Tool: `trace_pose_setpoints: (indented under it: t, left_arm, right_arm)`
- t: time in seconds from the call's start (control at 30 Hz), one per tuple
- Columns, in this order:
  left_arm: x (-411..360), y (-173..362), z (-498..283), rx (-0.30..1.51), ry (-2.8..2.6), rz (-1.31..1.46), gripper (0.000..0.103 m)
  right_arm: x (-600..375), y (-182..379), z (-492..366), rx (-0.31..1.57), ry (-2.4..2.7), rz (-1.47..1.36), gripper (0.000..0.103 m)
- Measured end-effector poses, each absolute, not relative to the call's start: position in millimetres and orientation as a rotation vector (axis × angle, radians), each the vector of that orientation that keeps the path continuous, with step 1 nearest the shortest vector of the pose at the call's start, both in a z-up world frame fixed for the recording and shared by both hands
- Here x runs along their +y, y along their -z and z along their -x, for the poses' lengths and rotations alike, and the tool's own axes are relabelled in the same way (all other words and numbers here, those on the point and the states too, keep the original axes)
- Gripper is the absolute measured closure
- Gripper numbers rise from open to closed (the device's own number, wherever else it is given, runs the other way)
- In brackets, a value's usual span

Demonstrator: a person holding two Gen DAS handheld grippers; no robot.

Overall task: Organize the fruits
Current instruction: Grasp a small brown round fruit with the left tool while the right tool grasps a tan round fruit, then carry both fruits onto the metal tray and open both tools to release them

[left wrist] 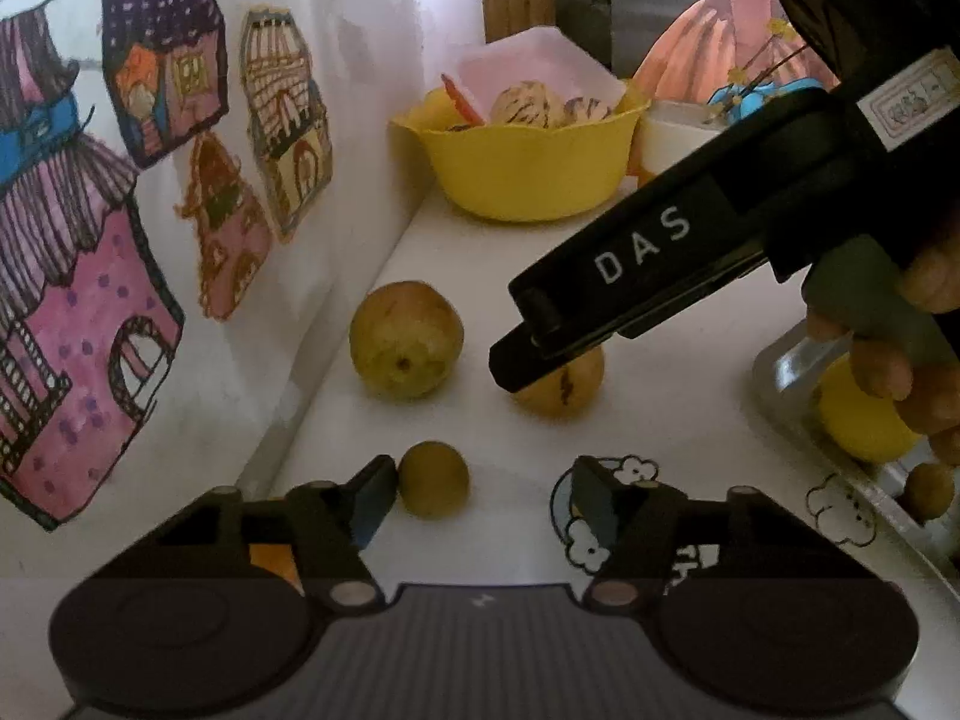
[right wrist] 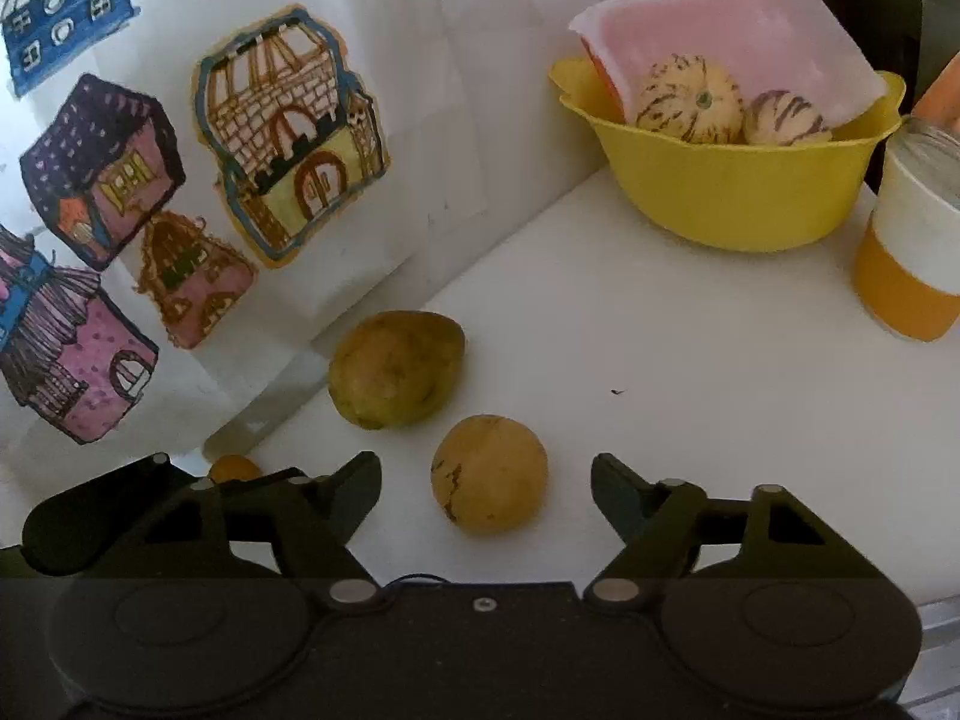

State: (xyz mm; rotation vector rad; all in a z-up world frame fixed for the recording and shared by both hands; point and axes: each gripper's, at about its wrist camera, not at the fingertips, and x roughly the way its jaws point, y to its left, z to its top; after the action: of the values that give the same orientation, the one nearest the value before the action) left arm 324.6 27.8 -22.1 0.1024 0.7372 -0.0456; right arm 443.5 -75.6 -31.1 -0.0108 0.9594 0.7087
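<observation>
Right gripper (right wrist: 486,480) hangs low with its fingers spread wide and nothing between them, framing the round yellow fruit (right wrist: 489,473) at bottom centre of the right wrist view. That fruit sits on the white worktop (right wrist: 660,360), free of both fingers. It looks firm, smooth and light, I'd say, and being round it may roll or squirt out; the safest hold is across its widest middle, fingers level.

Left gripper (left wrist: 480,492) is spread too, empty, with a small fruit (left wrist: 433,478) touching or just beside its left finger at lower centre of the left wrist view.

Now the count. Loose on the worktop: three, namely the yellow fruit, the small one, and a bigger greenish fruit (right wrist: 396,369) up-left of it near the wall. In the yellow bowl (right wrist: 738,192) at upper right: two striped fruits (right wrist: 690,99), resting against a pink tray. A metal tray (left wrist: 798,414) at the right edge of the left view holds at least two more, partly hidden by a hand (left wrist: 900,372). One orange-and-white cup (right wrist: 912,258) stands beside the bowl.
</observation>
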Motion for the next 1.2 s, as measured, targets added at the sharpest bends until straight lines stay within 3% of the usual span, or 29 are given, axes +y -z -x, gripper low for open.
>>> trace_pose_setpoints:
  t: [0.17,0.4,0.83,1.2]
  left_arm:
    - [29.5,24.1,-325.5,0.742,0.039,-0.092,0.048]
    - [34.8,23.4,-324.0,0.739,0.022,-0.062,0.075]
    - [34.0,13.3,-290.8,0.751,0.023,0.025,0.075]
    - [-5.3,-14.2,-266.0,0.711,0.108,0.051,0.075]
  right_arm:
    - [-70.1,31.5,-442.2,0.944,-0.699,0.036,0.039]
    - [-66.6,35.8,-445.5,0.956,-0.676,0.045,0.055]
    - [-98.8,30.9,-421.0,0.967,-0.708,-0.040,0.058]
    - [-173.3,-11.9,-377.9,0.902,-0.675,-0.132,0.058]
